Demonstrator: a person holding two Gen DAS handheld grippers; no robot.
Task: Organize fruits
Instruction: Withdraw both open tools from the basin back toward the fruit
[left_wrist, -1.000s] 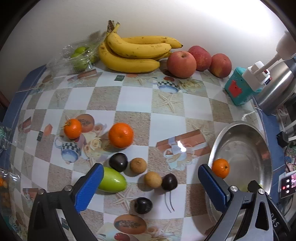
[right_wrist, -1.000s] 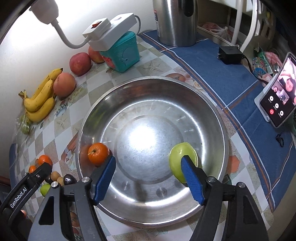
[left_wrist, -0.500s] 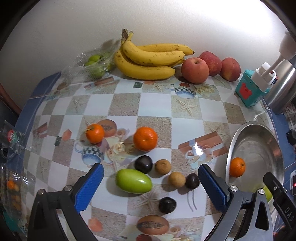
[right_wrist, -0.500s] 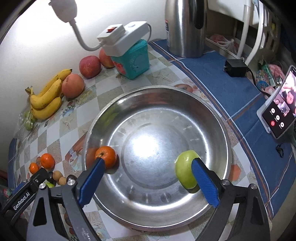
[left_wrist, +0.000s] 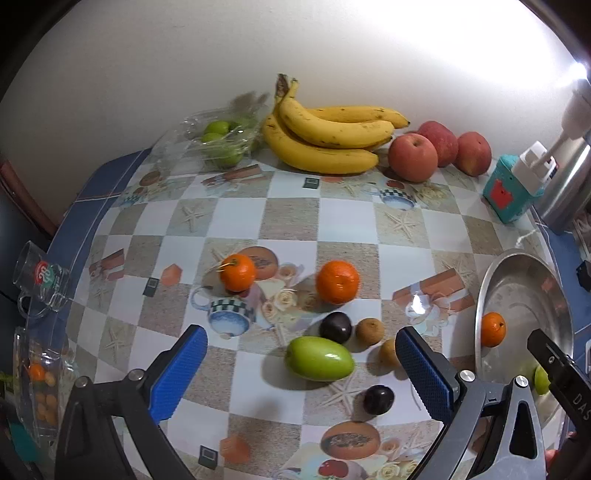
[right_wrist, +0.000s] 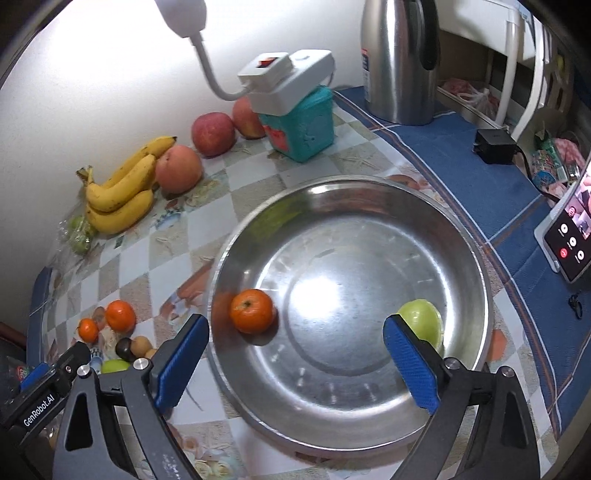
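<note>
Left claw (left_wrist: 299, 369) released above the green mango (left_wrist: 319, 358): smooth, slippery, firm; grip its middle. Right claw (right_wrist: 295, 354) released over bowl (right_wrist: 476, 236), orange (right_wrist: 252, 311) at nine o'clock.

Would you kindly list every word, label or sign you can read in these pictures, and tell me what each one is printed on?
"GenRobot.AI": on the left hand-held gripper, along its black body in the right wrist view.
"DAS": on the right hand-held gripper, cut off at the left wrist view's edge.
Red-and-green logo on the glass mug: too blurred to read.
Label on the steel kettle: too small to read.
Phone: call icons only, no legible words.
</note>
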